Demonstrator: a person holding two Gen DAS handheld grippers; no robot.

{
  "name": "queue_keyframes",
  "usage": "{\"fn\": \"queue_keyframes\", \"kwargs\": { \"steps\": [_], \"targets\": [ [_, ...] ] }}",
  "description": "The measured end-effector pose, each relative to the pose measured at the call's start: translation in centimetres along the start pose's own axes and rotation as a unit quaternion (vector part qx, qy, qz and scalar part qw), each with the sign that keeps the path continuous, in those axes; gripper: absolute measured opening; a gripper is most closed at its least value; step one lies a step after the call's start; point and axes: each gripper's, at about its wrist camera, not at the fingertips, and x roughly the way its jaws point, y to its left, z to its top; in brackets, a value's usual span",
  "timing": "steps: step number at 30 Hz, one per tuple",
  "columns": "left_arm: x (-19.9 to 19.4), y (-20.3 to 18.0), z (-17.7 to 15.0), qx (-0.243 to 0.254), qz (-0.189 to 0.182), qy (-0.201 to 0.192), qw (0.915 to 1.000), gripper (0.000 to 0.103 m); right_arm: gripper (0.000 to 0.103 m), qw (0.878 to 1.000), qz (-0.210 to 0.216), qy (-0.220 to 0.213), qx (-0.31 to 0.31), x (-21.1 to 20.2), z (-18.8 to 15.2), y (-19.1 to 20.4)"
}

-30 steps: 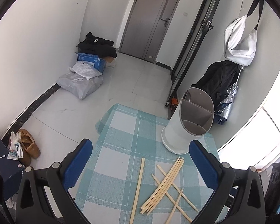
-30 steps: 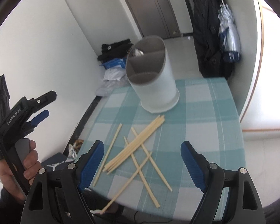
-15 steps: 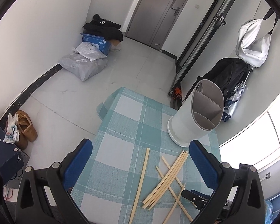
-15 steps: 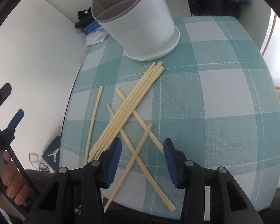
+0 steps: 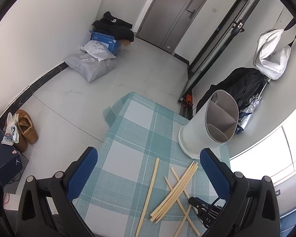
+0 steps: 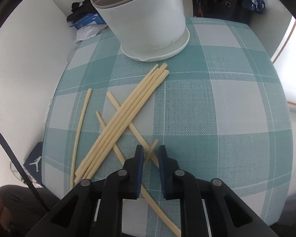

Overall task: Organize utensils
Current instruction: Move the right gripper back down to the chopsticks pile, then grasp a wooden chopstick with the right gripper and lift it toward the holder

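Tablecloth [image 6: 217,102]: woven cloth, coarse visible weave, matt, teal-white check. Chopsticks [image 6: 128,114]: pale wood or bamboo look, smooth, matt. Utensil holder [image 6: 148,17]: white plastic, smooth, slight sheen; grey matt rim and dividers. Right gripper [image 6: 150,154]: black matt plastic arms, blue matt pads, shiny metal pins. Left gripper [image 5: 148,167]: same finish. Floor [image 5: 128,75]: smooth grey tile, faint gloss. Far-left parcels [image 5: 90,65]: glossy crinkled plastic. Shoes [image 5: 26,128]: tan, suede-like, matt.

L gripper [image 5: 148,169] jaws wide apart over teal check cloth [image 5: 132,138]. Chopsticks [image 5: 173,193] scattered near right; white divided holder [image 5: 207,126] far right. R gripper [image 5: 205,211] tip touching sticks.
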Motion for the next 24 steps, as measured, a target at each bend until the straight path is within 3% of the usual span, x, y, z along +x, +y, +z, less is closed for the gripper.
{"fn": "queue_keyframes", "kwargs": {
  "steps": [4,11,15,24],
  "targets": [
    [0.4,0.2,-0.1,-0.007,0.001,0.008,0.9999,0.102,0.004,1.000,0.000,-0.018,-0.007,-0.3,-0.2,0.2],
    [1.1,0.4,-0.3,-0.004,0.021,0.017,0.9996,0.102,0.004,0.998,0.034,-0.043,0.013,-1.7,-0.1,-1.2],
    [1.7,0.1,-0.5,0.018,0.039,0.022,0.9988,0.102,0.004,0.996,0.060,-0.058,0.023,-2.8,0.6,-2.3],
    [4.9,-1.5,-2.1,0.091,0.075,0.083,0.9895,0.102,0.004,0.988,0.107,-0.105,0.029,-6.5,3.0,-5.0]
  ]
}}
